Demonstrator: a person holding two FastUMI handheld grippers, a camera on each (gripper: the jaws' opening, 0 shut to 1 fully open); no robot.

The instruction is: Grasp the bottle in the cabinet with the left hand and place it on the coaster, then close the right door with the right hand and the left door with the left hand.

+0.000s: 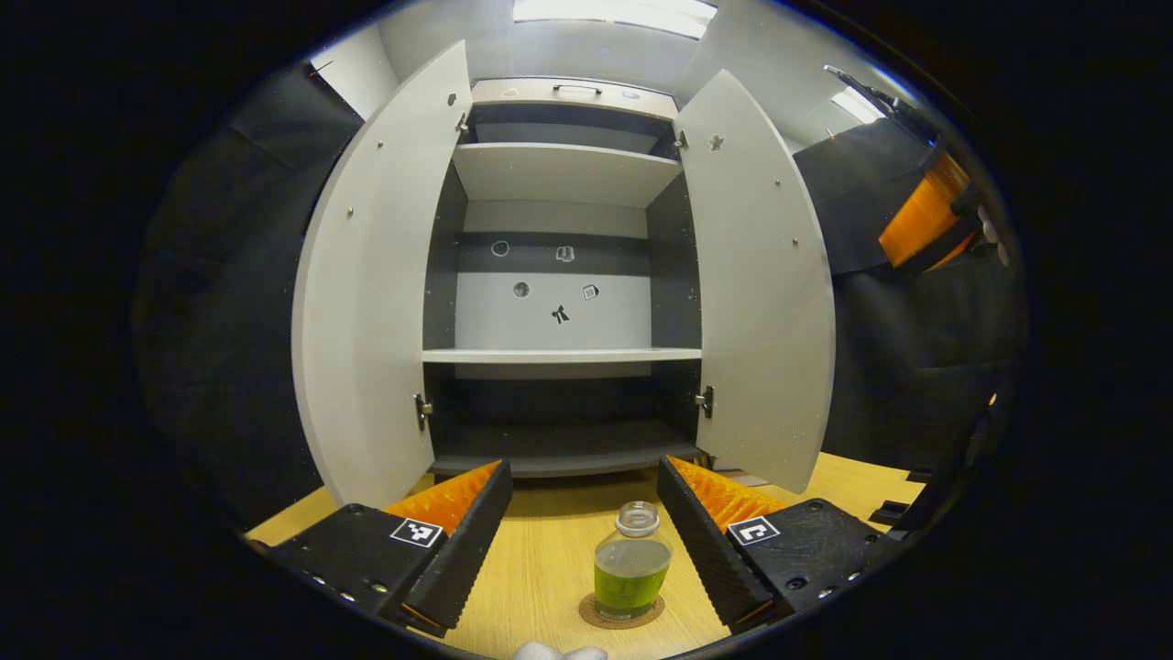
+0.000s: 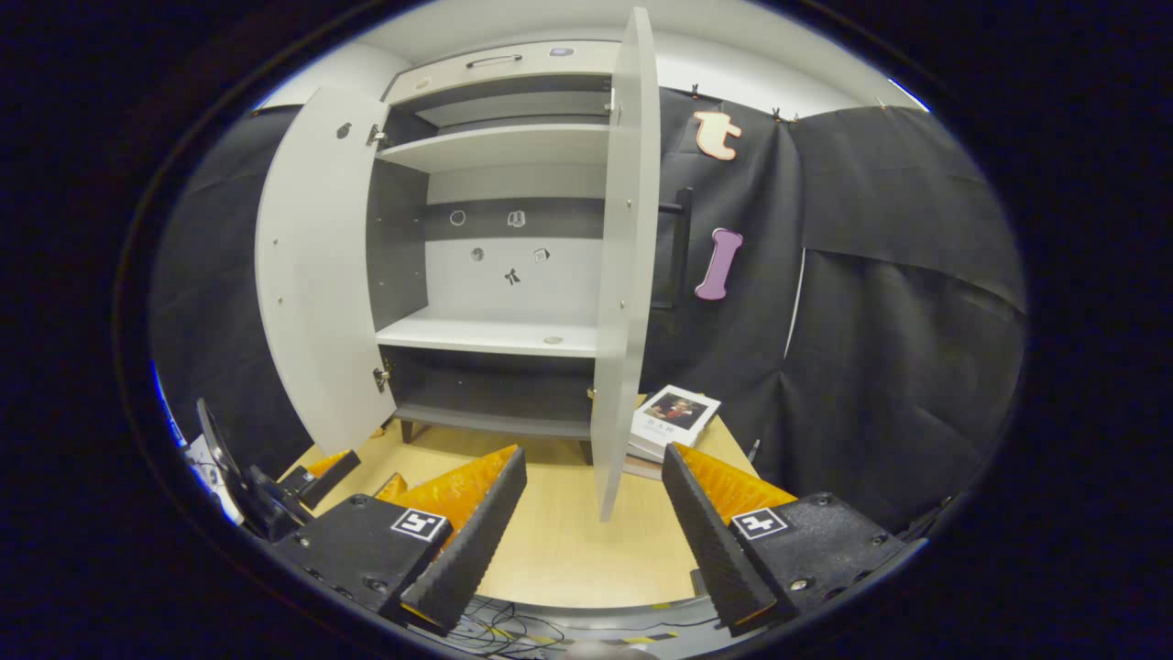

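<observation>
My left gripper (image 1: 579, 541) hangs released around the small glass bottle (image 1: 631, 564) of green liquid already standing on its cork coaster (image 1: 591, 612) before the cabinet (image 1: 559, 174), a rigid, slick, breakable thing best held mid-body; right gripper (image 2: 591, 527) spread, empty.

Before your right gripper (image 2: 586, 541), the open right door (image 2: 625, 266) edge-on, bare tabletop (image 2: 568, 541) on either side.

No legible text; book (image 2: 674, 414) cover print too small.
</observation>
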